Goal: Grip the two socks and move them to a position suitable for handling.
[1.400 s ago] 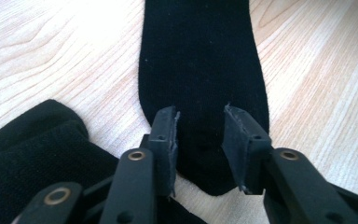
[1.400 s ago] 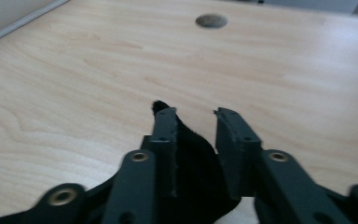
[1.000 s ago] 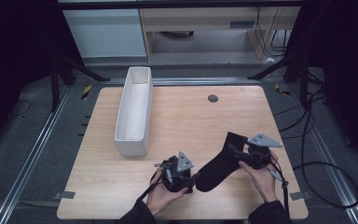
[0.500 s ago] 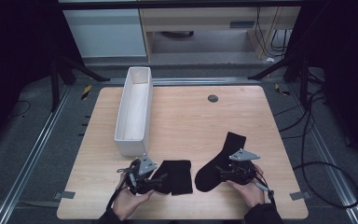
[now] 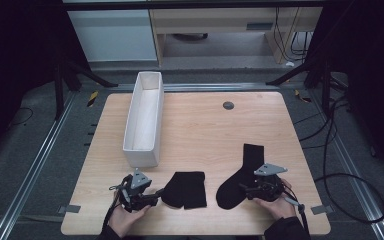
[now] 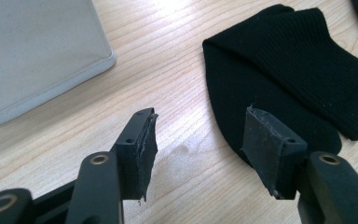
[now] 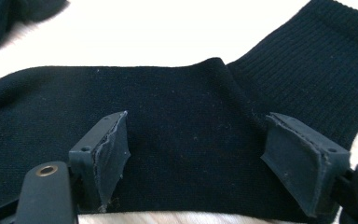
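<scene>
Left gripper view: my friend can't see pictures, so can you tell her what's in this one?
The left gripper has its two black jaws open above a wooden table, holding nothing. A folded black sock lies flat just ahead, with one jaw at its near edge. The corner of a white fabric bin sits to the upper left.

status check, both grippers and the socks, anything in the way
Left gripper open beside the folded sock. Right gripper open over the flat sock. Neither gripped. White bin off to the side, nothing blocking.
</scene>
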A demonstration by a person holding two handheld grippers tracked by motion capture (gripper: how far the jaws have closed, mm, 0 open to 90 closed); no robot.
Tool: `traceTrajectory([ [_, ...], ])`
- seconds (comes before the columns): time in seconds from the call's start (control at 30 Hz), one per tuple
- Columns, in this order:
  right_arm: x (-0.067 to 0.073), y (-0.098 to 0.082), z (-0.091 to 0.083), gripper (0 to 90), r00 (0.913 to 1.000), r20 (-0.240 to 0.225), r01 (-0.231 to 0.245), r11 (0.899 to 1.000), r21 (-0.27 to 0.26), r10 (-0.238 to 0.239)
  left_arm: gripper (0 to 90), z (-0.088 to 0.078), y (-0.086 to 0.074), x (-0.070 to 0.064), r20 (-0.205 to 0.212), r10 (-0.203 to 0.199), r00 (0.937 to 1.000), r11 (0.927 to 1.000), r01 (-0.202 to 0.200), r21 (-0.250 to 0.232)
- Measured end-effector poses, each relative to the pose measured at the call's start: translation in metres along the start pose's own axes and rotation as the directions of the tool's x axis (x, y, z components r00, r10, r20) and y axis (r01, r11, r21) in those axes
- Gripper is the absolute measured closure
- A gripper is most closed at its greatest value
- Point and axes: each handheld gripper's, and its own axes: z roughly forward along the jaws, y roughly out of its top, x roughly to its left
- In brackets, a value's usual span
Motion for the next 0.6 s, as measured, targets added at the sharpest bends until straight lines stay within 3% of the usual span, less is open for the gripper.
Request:
traceTrajectory([
  [0.2, -0.001, 0.0, -0.007, 23.0, 0.999, 0.044, 0.002, 1.0, 0.006, -0.003, 42.1, 0.0, -0.003, 0.0, -0.002, 0.002, 1.0, 1.0, -0.002, 0.001],
  [0.3, 0.003, 0.008, -0.014, 24.8, 0.9993, 0.037, 0.009, 0.998, -0.063, -0.007, 42.2, 0.001, -0.003, -0.001, 0.0, 0.008, 1.0, 0.9999, -0.008, 0.01],
  [0.4, 0.013, 0.018, -0.019, 27.4, 0.9999, 0.003, 0.015, 0.992, -0.123, -0.015, 42.8, 0.002, -0.004, -0.004, 0.004, 0.014, 0.9999, 0.9998, -0.015, 0.012],
  [0.43, 0.023, 0.025, -0.021, 30.1, 0.999, -0.036, 0.02, 0.988, -0.151, -0.026, 43.8, 0.002, -0.004, -0.005, 0.007, 0.018, 0.9998, 0.9997, -0.018, 0.013],
  [0.6, 0.043, 0.037, -0.017, 35.5, 0.9912, -0.112, 0.052, 0.984, -0.17, -0.071, 47.2, 0.004, -0.004, -0.013, 0.004, 0.055, 0.9985, 0.9981, -0.055, 0.03],
])
